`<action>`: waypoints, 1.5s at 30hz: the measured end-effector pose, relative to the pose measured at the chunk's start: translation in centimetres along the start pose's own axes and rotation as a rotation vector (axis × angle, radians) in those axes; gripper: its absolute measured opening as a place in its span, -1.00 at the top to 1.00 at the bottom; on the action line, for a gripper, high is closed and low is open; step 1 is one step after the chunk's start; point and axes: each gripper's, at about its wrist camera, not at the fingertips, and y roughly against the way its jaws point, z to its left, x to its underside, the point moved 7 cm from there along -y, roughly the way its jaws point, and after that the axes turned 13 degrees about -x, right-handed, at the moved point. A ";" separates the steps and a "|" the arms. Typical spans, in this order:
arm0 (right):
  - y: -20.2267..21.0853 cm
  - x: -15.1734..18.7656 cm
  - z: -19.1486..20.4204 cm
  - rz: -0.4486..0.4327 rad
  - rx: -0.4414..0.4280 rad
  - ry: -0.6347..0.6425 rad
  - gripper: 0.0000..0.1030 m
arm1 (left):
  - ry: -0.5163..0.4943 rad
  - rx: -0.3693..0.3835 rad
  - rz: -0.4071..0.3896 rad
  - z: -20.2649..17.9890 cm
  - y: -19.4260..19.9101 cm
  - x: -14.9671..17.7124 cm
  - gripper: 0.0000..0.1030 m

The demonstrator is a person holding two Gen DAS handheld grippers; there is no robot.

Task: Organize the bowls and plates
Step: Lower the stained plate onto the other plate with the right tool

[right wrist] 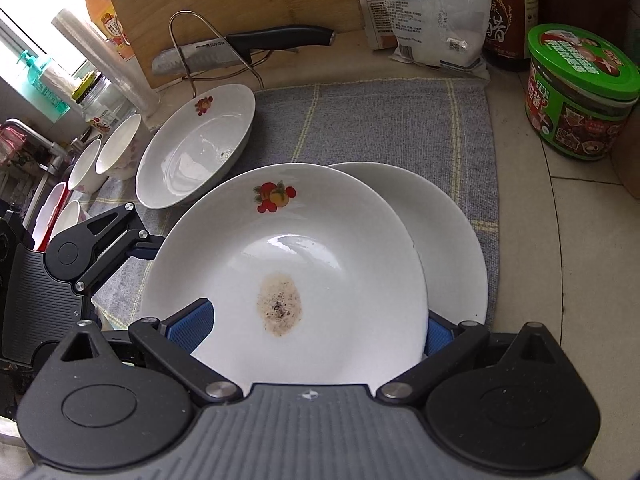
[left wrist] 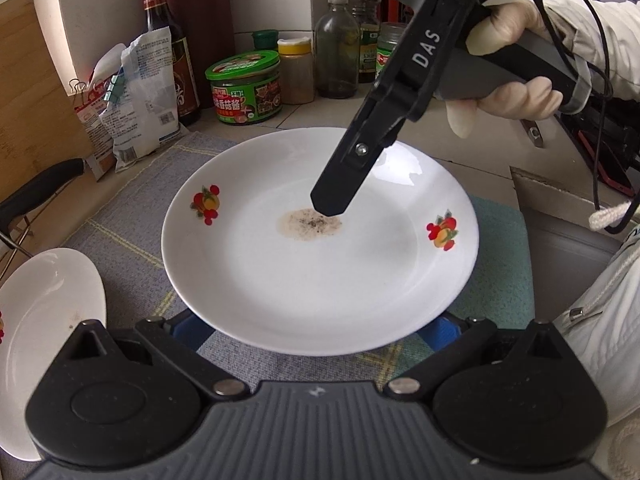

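The right tool (right wrist: 316,332) is held low over a white plate (right wrist: 288,280) that bears a fruit print and a brownish speckled stain at its centre. Its blue pads (right wrist: 192,324) are spread wide on either side of the plate's near rim; whether they touch the rim cannot be told. In the left wrist view the same tool (left wrist: 330,202) is seen slanting steeply down from the upper right, its tip just above the stain, gripped by a gloved hand (left wrist: 516,76) with a pale sleeve behind it. The left tool (left wrist: 316,330) is also opened wide, its pads partly hidden under the near edge of the plate (left wrist: 320,264).

The stained plate is seen lying over a second white plate (right wrist: 452,240), which juts out to its right, both on a grey-blue checked mat (right wrist: 380,120) on the table (right wrist: 568,240). A third, deeper plate (right wrist: 192,148) is seen tilted at the mat's left edge, with several small bowls (right wrist: 120,148) beyond it. A knife (right wrist: 240,46) is propped on a wire stand before a wooden board (right wrist: 224,4), and a green-lidded jar (right wrist: 580,92) stands at the right.
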 end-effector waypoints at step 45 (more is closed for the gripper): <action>2.3 1.6 -0.9 -0.045 0.106 -0.122 -1.00 | -0.081 -0.013 0.036 0.6 -1.9 -0.3 -0.98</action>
